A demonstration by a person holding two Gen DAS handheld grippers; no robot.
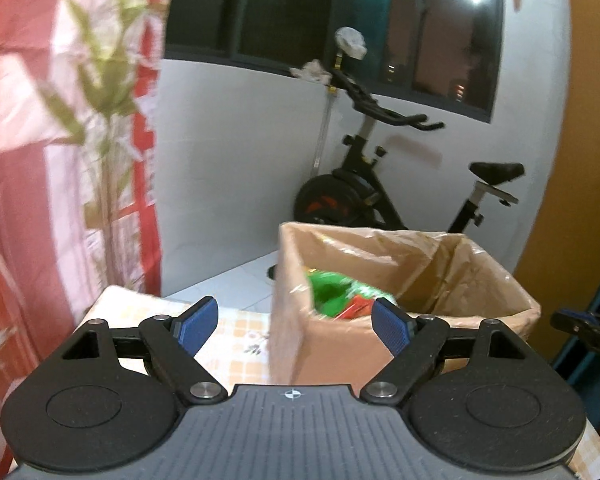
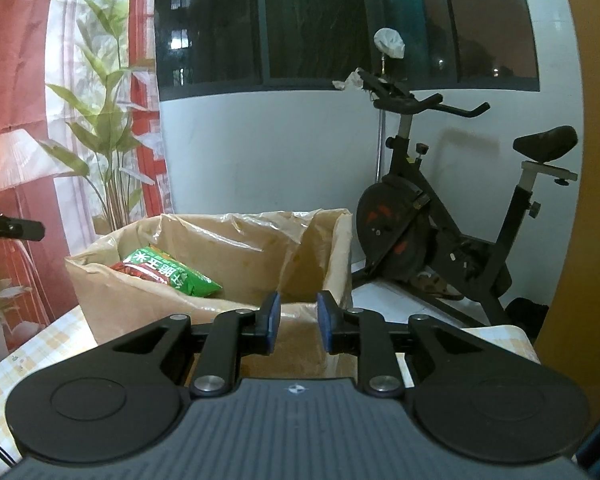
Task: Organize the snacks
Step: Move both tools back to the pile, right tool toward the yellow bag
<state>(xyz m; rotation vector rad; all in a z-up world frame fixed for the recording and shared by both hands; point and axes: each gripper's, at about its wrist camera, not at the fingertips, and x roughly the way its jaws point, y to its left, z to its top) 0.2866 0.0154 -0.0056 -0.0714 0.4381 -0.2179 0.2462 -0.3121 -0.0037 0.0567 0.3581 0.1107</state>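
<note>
Hovering empty before the cardboard box (image 2: 204, 304) on the table (image 2: 24, 352), left tongs (image 1: 296, 324) wide and right tongs (image 2: 298, 322) narrowly parted, the green snack bag (image 2: 172, 270) apparently already inside, another snack needs fetching.

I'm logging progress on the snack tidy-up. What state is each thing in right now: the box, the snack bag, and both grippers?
cardboard box: open-topped, lined with clear plastic, standing on the table.
green snack bag: lying inside the box, tilted against its left side.
left gripper: jaws wide open, nothing between them.
right gripper: jaws narrowly apart, empty.
</note>
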